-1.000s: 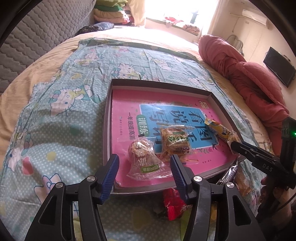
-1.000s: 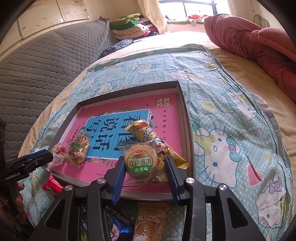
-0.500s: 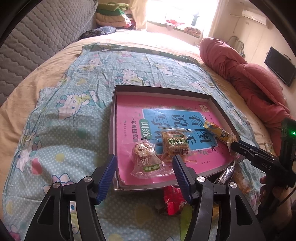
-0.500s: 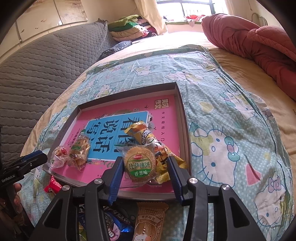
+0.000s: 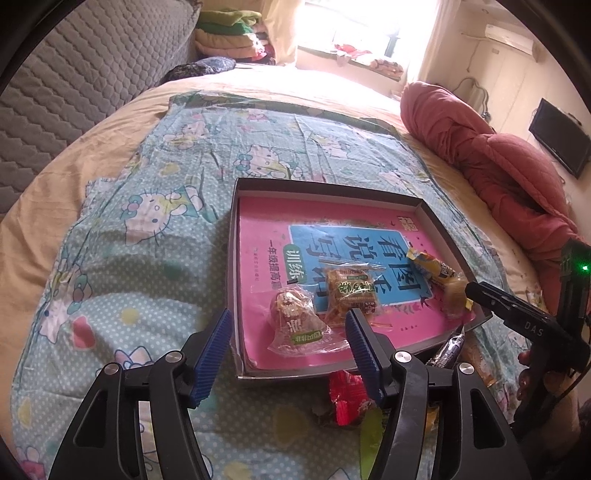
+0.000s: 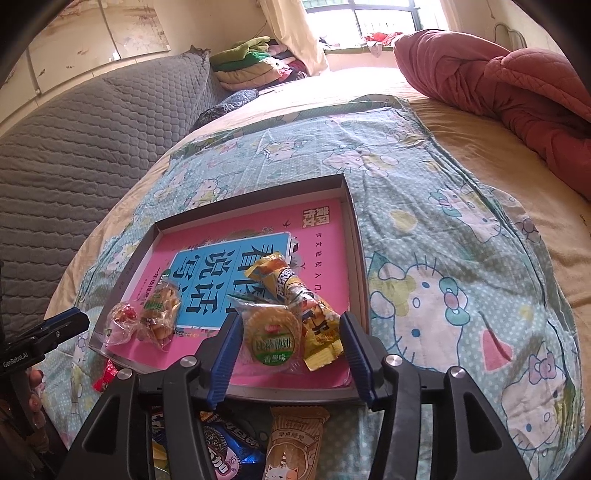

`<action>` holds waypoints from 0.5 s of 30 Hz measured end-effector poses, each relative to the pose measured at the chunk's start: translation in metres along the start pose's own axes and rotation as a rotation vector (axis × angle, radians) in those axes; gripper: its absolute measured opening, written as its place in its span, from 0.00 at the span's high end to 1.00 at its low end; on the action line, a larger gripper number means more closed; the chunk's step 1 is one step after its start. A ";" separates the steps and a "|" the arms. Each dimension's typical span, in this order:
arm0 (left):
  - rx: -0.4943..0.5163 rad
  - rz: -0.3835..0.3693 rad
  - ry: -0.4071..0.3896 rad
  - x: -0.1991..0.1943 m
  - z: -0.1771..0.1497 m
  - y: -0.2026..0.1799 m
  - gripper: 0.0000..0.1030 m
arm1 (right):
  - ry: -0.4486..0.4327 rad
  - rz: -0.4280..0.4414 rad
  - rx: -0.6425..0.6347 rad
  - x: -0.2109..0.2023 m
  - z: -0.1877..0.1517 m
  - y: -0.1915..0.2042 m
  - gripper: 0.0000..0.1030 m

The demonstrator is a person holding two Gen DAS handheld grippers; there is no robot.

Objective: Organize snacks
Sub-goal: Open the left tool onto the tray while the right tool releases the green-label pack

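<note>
Round biscuit packet (image 6: 272, 338), clear-wrapped, green-labelled, lies untouched between opening right fingers (image 6: 226, 360); left fingers (image 5: 212, 354) wide.

A home bedroom: bed (image 6: 480, 155), folded quilt (image 6: 498, 85), curtained window (image 6: 369, 18).

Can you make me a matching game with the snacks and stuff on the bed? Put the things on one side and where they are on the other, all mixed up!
Things:
1. round cracker pack
2. red candy wrapper
3. red quilt
4. pink book

Places:
A. lying flat inside the grey tray
B. on the bedspread, just outside the tray's near rim
C. bunched up at the far side of the bed
D. in the tray, between the right gripper fingers

Pairs: 1-D, 2-B, 3-C, 4-A
</note>
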State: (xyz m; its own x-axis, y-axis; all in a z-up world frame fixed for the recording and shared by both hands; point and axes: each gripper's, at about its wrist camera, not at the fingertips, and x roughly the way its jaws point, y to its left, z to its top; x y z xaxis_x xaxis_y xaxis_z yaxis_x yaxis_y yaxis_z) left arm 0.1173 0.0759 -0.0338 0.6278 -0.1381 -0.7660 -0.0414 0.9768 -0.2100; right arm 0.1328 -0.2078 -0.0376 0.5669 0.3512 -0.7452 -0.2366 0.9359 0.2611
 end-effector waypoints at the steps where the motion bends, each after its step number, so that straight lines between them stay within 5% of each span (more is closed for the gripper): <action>1: 0.001 0.000 0.000 0.000 0.000 0.000 0.36 | -0.001 -0.001 -0.001 0.000 0.000 0.000 0.47; 15: 0.002 -0.017 -0.032 -0.014 0.004 -0.003 0.29 | -0.055 0.021 -0.016 -0.017 0.004 0.007 0.40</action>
State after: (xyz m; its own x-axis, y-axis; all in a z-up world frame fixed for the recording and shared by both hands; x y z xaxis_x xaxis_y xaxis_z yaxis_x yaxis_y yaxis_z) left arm 0.1121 0.0753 -0.0199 0.6527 -0.1492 -0.7428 -0.0294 0.9747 -0.2215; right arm 0.1253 -0.2072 -0.0209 0.6044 0.3722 -0.7044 -0.2612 0.9279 0.2661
